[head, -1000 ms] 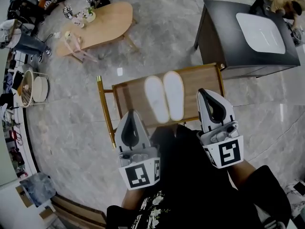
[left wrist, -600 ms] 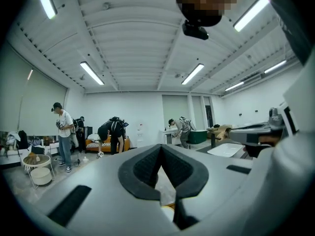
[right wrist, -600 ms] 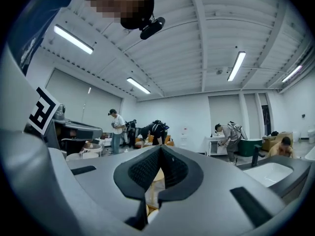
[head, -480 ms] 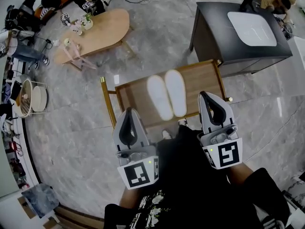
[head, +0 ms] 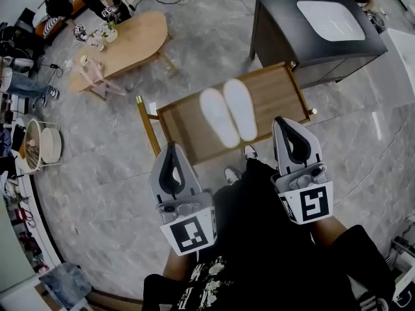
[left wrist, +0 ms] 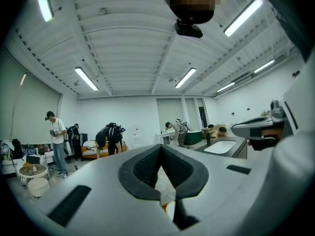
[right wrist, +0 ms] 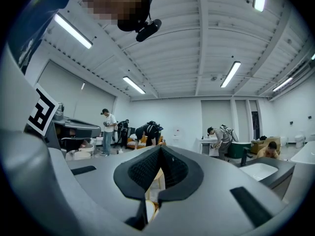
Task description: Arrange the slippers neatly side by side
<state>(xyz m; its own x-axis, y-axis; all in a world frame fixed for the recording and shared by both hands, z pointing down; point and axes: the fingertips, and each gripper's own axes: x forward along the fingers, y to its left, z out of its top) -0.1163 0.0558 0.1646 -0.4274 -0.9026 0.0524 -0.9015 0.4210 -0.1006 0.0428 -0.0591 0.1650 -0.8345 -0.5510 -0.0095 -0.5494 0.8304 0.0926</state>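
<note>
Two white slippers (head: pixel 228 114) lie side by side, touching, on a low wooden table (head: pixel 275 99) in the head view. My left gripper (head: pixel 170 149) is held up near the table's front left, apart from the slippers, shut with nothing in it. My right gripper (head: pixel 286 126) hangs over the table's front right corner, also shut and empty. In the left gripper view the left gripper (left wrist: pixel 161 149) points out into the room with its jaws closed. The right gripper (right wrist: pixel 160 150) does the same in the right gripper view.
A dark cabinet (head: pixel 285 37) with a white basin (head: pixel 331 19) stands behind the table to the right. An oval wooden table (head: pixel 133 41) stands at the back left. People (left wrist: pixel 55 141) stand and bend along the far wall. My shoes (head: pixel 233 173) show by the table's front edge.
The view has shifted: the table and slippers sit a little higher and more tilted in the picture. Both grippers stay raised and shut, nearly where they were.
</note>
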